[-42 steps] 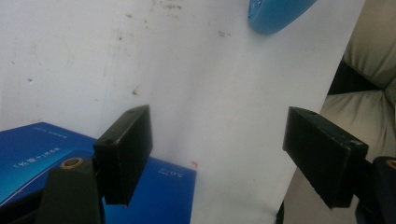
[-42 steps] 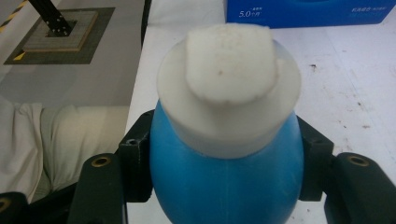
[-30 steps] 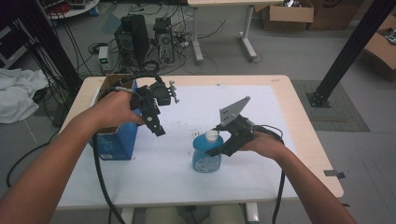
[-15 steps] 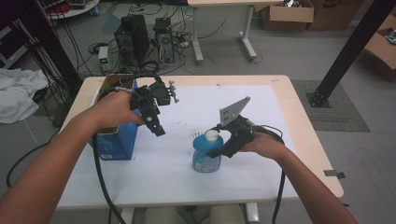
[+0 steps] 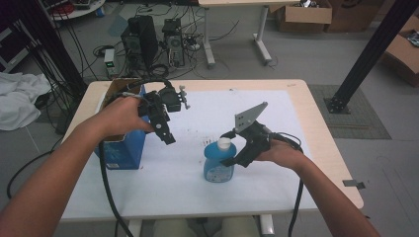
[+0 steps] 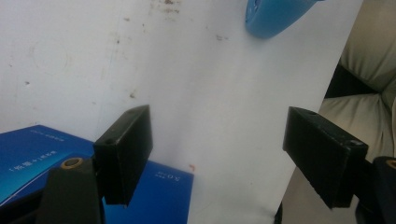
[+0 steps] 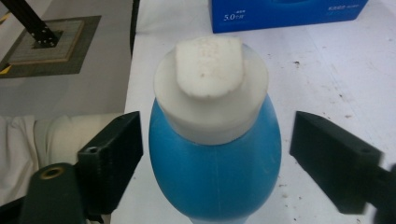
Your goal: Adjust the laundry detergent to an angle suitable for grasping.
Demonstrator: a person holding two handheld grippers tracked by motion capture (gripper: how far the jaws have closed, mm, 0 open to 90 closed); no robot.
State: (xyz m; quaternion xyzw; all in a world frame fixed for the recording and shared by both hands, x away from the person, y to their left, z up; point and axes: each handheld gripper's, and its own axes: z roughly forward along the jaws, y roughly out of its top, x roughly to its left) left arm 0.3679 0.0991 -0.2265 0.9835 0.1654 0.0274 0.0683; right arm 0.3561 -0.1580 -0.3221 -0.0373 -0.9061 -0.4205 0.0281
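Right gripper [image 7: 215, 154] jaws have just been opening and now stand spread, blocky matte black pads clear on either side of the blue bottle [image 7: 217, 163], which stands upright on the white table cover [image 5: 188, 177]. Up close its plastic is smooth and rounded, with a chalky white flip cap [image 7: 210, 65]. Left gripper [image 6: 219, 154] is spread too, nothing between the jaws, hanging over the glossy blue box [image 5: 121, 150]. The high view shows the box well left of the bottle
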